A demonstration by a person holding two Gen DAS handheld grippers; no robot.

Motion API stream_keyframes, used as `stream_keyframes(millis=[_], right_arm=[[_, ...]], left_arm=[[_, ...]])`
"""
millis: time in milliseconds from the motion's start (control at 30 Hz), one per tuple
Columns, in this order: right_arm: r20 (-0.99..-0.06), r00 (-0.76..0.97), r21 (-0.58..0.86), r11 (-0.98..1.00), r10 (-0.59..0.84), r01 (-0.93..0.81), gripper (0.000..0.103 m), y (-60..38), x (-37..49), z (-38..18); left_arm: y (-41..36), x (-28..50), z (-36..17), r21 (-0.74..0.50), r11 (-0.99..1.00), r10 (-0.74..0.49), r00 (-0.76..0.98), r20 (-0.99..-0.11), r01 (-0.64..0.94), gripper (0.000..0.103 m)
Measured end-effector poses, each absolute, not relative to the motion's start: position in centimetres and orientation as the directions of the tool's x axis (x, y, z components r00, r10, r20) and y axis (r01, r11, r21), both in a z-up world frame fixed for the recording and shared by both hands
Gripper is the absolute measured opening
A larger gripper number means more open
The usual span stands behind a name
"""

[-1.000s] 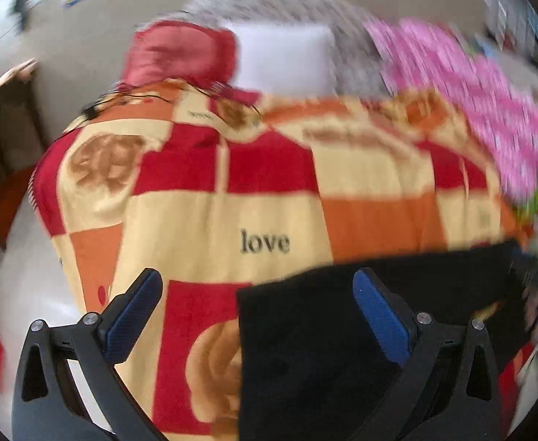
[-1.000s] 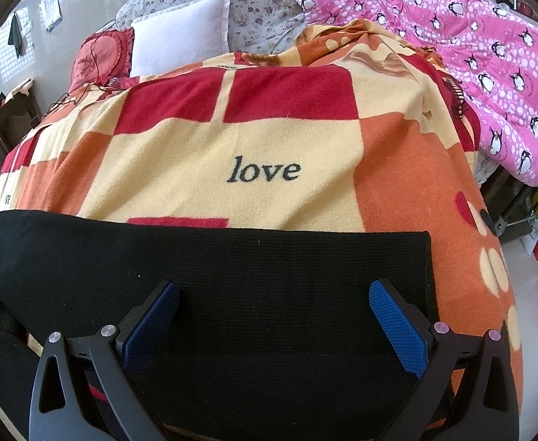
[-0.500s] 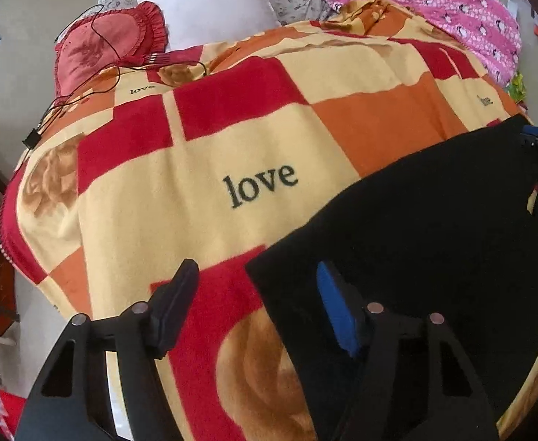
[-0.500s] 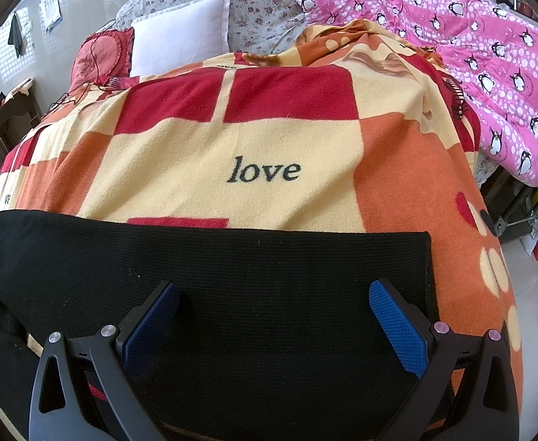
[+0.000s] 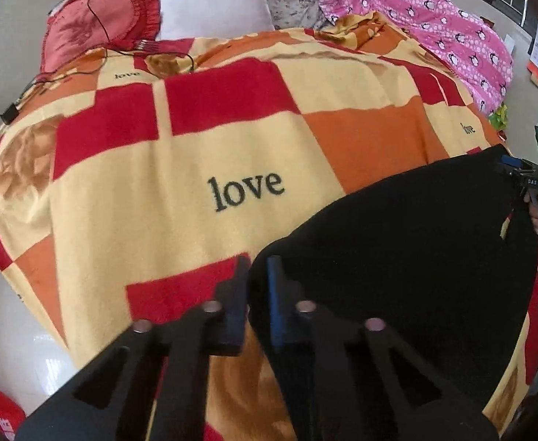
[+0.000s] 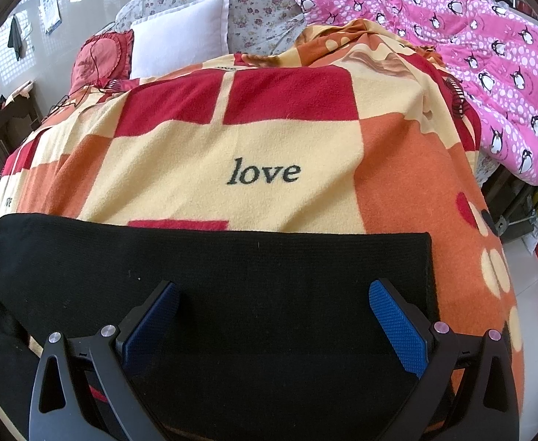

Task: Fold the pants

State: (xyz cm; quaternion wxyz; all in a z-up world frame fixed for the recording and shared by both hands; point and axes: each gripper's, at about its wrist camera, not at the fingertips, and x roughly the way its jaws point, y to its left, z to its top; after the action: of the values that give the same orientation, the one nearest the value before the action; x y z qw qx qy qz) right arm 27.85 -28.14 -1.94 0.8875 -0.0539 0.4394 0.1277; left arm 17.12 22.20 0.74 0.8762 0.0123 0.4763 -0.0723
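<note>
Black pants (image 6: pixel 232 294) lie flat across the near end of a checked "love" blanket (image 6: pixel 261 172) on a bed. In the left wrist view my left gripper (image 5: pixel 257 290) is shut on the near-left corner of the pants (image 5: pixel 397 257), with the fabric edge pinched between its fingers (image 5: pixel 274 294). My right gripper (image 6: pixel 272 316) stands open just above the right half of the pants, nothing between its blue pads (image 6: pixel 397 327). At the far right of the left wrist view, the right gripper (image 5: pixel 526 180) and the hand holding it show at the pants' other end.
At the head of the bed lie a white pillow (image 6: pixel 180 44), a red cushion (image 6: pixel 100 58) with a cable, and a floral pillow (image 6: pixel 254 7). A pink penguin quilt (image 6: pixel 489 55) is heaped on the right. Pale floor (image 5: pixel 11 349) runs along the bed's left side.
My left gripper came down and rolled to the pants' left corner, and its jaws went from wide open to shut on the fabric edge. The right gripper held still.
</note>
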Motion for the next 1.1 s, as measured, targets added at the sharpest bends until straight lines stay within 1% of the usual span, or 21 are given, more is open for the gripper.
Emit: stream_keyframes(millis=[100, 267, 333, 367, 433, 533, 567, 633, 667, 700, 767, 800, 867, 1033, 1067, 1100], right_arm=[[-0.792, 0.582, 0.024, 0.961, 0.186, -0.274, 0.103, -28.2, 27.9, -1.9], [-0.785, 0.582, 0.055, 0.960, 0.212, -0.275, 0.103, -28.6, 27.7, -1.7], [-0.793, 0.563, 0.072, 0.953, 0.233, -0.293, 0.100, -28.9, 27.7, -1.2], [-0.800, 0.547, 0.082, 0.948, 0.246, -0.306, 0.098, -29.1, 27.8, -0.5], [-0.794, 0.537, 0.138, 0.945, 0.285, -0.297, 0.100, -30.8, 28.3, 2.0], [-0.795, 0.522, 0.228, 0.949, 0.310, -0.217, 0.100, -34.2, 29.9, 4.4], [-0.793, 0.509, 0.296, 0.942, 0.335, -0.157, 0.100, -36.1, 30.7, 5.0], [-0.783, 0.475, 0.404, 0.909, 0.402, -0.103, 0.098, -38.0, 31.9, 5.0], [-0.783, 0.448, 0.444, 0.892, 0.433, -0.086, 0.086, -38.6, 32.5, 4.6], [-0.789, 0.433, 0.449, 0.890, 0.436, -0.080, 0.070, -38.8, 33.0, 4.2], [-0.825, 0.394, 0.412, 0.909, 0.404, -0.069, 0.054, -38.7, 33.9, 2.9], [-0.835, 0.378, 0.406, 0.911, 0.401, -0.069, 0.048, -38.6, 34.1, 2.4], [-0.853, 0.356, 0.382, 0.922, 0.381, -0.071, 0.042, -38.3, 34.7, 1.4], [-0.869, 0.372, 0.329, 0.943, 0.325, -0.055, 0.042, -38.4, 35.0, 0.3], [-0.869, 0.363, 0.336, 0.940, 0.335, -0.064, 0.039, -38.3, 35.0, 0.0], [-0.867, 0.360, 0.342, 0.937, 0.345, -0.076, 0.028, -38.1, 34.9, -0.1]], left_arm=[[21.0, 15.9, 2.4, 0.017, 0.993, -0.052, 0.578, -0.815, 0.114, 0.003], [18.7, 14.1, 5.5, 0.089, 0.994, 0.036, 0.622, -0.783, 0.055, 0.003], [17.6, 13.2, 6.7, 0.133, 0.991, 0.082, 0.639, -0.765, 0.032, 0.003], [17.2, 12.9, 7.3, 0.132, 0.991, 0.086, 0.650, -0.755, 0.022, 0.003], [16.7, 12.3, 8.1, 0.127, 0.992, 0.103, 0.671, -0.735, -0.013, 0.003], [16.2, 11.9, 8.8, 0.056, 0.997, 0.081, 0.699, -0.710, -0.059, 0.003], [16.1, 11.7, 8.9, 0.029, 0.997, 0.076, 0.708, -0.702, -0.078, 0.003], [15.9, 11.4, 8.8, -0.035, 0.994, 0.049, 0.726, -0.686, -0.100, 0.003], [15.9, 11.4, 8.8, -0.072, 0.992, 0.030, 0.732, -0.680, -0.108, 0.003], [15.9, 11.2, 8.7, -0.097, 0.988, 0.023, 0.736, -0.676, -0.119, 0.003], [15.7, 11.1, 8.5, -0.111, 0.984, 0.028, 0.744, -0.668, -0.137, 0.003], [15.8, 11.1, 8.4, -0.115, 0.982, 0.033, 0.747, -0.664, -0.147, 0.003], [15.9, 10.9, 8.2, -0.129, 0.979, 0.030, 0.747, -0.664, -0.155, 0.003], [15.9, 10.9, 8.0, -0.129, 0.979, 0.033, 0.742, -0.669, -0.159, 0.003], [15.9, 10.9, 8.0, -0.126, 0.979, 0.038, 0.743, -0.669, -0.163, 0.003], [15.9, 10.9, 8.0, -0.128, 0.978, 0.037, 0.743, -0.669, -0.164, 0.003]])
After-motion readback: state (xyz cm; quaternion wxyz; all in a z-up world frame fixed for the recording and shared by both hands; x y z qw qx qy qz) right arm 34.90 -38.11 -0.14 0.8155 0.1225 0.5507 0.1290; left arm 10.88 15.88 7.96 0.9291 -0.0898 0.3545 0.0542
